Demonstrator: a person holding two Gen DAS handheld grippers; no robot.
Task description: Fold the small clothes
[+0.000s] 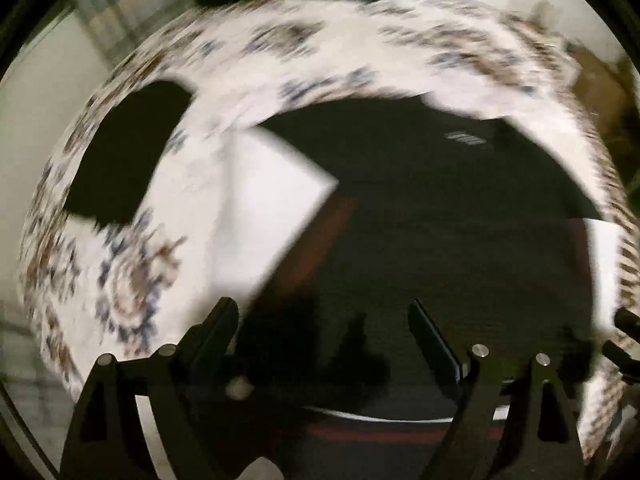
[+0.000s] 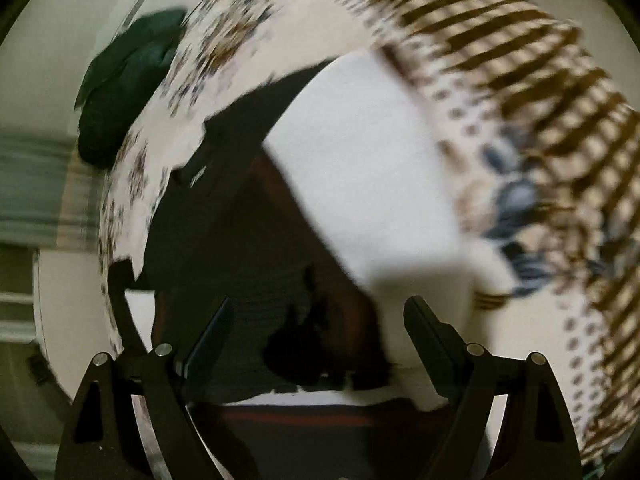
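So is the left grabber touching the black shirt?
Cannot tell. In the left wrist view, the open left gripper frames the black garment, but blur hides any contact or gap.

left gripper (image 1: 324, 312): jaws spread | right gripper (image 2: 318, 312): jaws spread

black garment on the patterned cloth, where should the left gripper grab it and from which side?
Probably the pointed corner of the black fabric garment that juts over the white patterned tablecloth. It is a free edge with bare cloth beside it, so one jaw could slide under it. Come in from the left gripper side, low and forward; its jaws stand open. Blur hides any seams.
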